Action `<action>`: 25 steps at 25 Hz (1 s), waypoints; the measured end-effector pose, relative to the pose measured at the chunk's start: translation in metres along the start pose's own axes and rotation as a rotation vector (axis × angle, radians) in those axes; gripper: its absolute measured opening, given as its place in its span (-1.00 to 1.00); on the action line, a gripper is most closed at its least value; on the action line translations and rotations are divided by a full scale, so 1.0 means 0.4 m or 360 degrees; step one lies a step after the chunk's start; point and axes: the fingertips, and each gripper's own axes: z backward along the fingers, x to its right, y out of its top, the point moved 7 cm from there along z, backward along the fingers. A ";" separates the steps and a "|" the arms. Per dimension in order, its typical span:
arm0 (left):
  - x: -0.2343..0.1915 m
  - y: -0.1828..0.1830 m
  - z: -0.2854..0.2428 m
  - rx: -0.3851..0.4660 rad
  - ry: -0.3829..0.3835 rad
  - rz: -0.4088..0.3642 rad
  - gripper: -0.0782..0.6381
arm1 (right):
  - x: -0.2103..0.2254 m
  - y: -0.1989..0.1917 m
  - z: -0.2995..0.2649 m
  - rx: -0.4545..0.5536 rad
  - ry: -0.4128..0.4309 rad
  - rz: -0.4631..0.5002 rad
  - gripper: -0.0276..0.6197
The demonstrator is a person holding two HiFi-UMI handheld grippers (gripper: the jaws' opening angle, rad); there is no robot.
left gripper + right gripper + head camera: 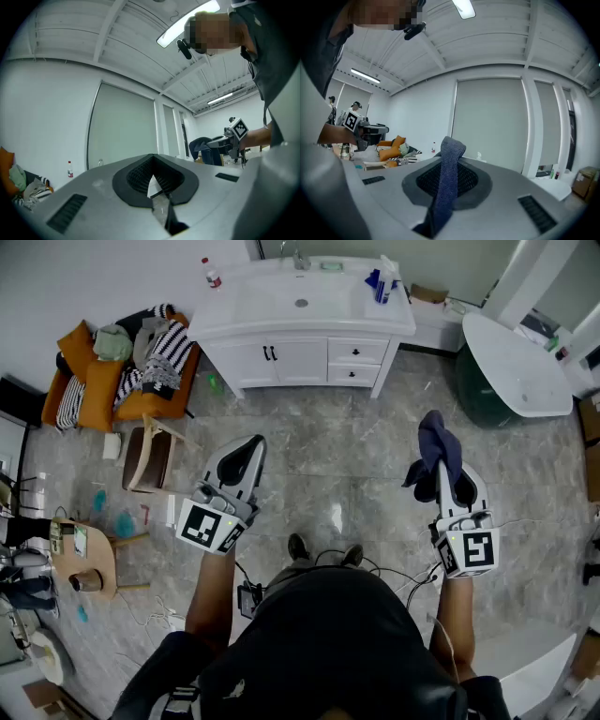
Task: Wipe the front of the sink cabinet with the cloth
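Blue cloth (438, 444) hangs clamped in the right claw (442, 486), above the grey floor (337, 460). The left claw (238, 463) is pressed together on nothing. Farther off, well apart from both, stands the white sink cabinet (302, 360). Wiping looks not yet begun; the next move calls for approaching and pressing the cloth flat against its doors (272, 362).

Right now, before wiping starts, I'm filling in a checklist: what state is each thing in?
left gripper: shut, empty.
right gripper: shut on the cloth.
cloth: clamped, bunched, not touching the cabinet.
sink cabinet: fully closed.
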 end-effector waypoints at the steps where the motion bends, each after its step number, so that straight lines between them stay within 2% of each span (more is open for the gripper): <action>1: -0.009 -0.003 0.001 0.0001 0.0001 0.0003 -0.77 | -0.006 0.002 -0.008 0.0001 -0.0004 -0.0003 -0.82; 10: -0.097 -0.025 0.019 0.0009 -0.0002 0.0031 -0.77 | -0.056 0.003 -0.072 -0.0035 -0.0017 -0.0029 -0.82; 16: -0.168 -0.044 0.035 0.0011 -0.0016 0.0015 -0.77 | -0.100 0.013 -0.118 -0.0007 -0.0061 -0.0129 -0.82; 21: -0.220 -0.082 0.000 -0.0002 -0.0057 0.0032 -0.77 | -0.123 -0.001 -0.167 -0.0042 -0.0060 -0.0143 -0.82; 25: -0.235 -0.108 -0.065 -0.0048 -0.0056 0.0095 -0.77 | -0.079 -0.022 -0.211 -0.0078 -0.0055 -0.0123 -0.82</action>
